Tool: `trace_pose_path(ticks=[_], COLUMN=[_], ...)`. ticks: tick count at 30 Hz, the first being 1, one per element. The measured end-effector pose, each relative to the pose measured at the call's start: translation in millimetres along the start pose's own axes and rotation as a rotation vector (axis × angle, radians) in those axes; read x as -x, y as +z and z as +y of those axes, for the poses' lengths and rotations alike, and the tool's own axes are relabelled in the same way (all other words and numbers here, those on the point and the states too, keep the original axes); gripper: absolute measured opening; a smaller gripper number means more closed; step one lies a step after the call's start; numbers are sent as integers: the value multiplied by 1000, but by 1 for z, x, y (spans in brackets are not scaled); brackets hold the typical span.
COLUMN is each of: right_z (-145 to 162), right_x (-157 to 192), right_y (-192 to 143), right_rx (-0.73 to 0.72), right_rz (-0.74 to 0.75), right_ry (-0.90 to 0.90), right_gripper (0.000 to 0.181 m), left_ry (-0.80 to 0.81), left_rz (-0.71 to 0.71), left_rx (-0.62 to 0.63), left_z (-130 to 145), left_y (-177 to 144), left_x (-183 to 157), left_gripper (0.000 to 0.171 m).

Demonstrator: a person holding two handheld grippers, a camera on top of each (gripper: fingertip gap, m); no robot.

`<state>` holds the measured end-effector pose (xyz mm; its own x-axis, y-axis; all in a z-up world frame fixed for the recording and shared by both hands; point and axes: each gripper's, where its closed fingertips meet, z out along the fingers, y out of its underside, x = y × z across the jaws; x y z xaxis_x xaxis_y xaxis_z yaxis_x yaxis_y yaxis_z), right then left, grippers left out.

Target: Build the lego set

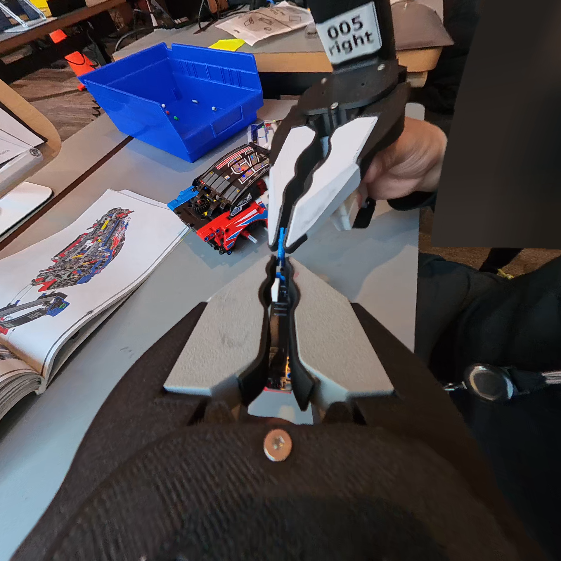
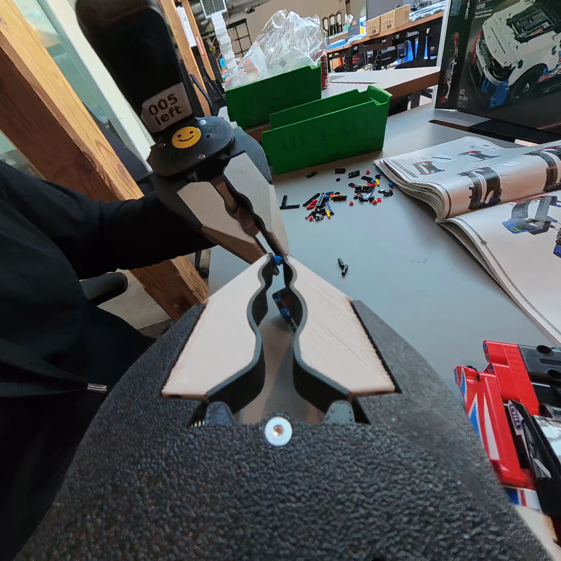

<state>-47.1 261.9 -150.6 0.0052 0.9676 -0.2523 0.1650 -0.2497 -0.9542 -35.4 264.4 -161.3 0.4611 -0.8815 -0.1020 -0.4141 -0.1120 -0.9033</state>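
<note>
Holding few tiny pieces, blue bin, plastic bags in green bin

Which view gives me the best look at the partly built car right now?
Left wrist view: the partly built car sits whole on the table beyond the right gripper. Right wrist view shows only its red-and-black end, cut off by the frame edge.

Grey table, open instruction booklet, blue bin, part-built toy car, green bins, scattered small bricks
</note>
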Motion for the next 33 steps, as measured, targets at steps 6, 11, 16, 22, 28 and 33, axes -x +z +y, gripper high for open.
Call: trace_pose_path(ticks=[6, 11, 16, 22, 28, 33], right_z=[8, 20, 26, 21, 16, 20], right_x=[-13, -18, -16, 0, -2, -1], right_y=[-9, -17, -18, -18, -20, -13], right_rx=[101, 230, 335, 300, 246, 254], right_rz=[94, 180, 227, 137, 129, 105], right_ry=[-111, -315, -466, -430, -381, -387], right_gripper=[4, 10, 12, 9, 11, 11], left_ry=[132, -45, -142, 48, -95, 11], left_rz=[-93, -41, 76, 79, 26, 26], left_rx=[110, 90, 45, 50, -46, -58], left_z=[18, 28, 32, 33, 37, 40], left_y=[5, 7, 2, -5, -22, -23], left_x=[8, 9, 4, -4, 21, 12], left_gripper=[2, 2, 1, 2, 2, 1])
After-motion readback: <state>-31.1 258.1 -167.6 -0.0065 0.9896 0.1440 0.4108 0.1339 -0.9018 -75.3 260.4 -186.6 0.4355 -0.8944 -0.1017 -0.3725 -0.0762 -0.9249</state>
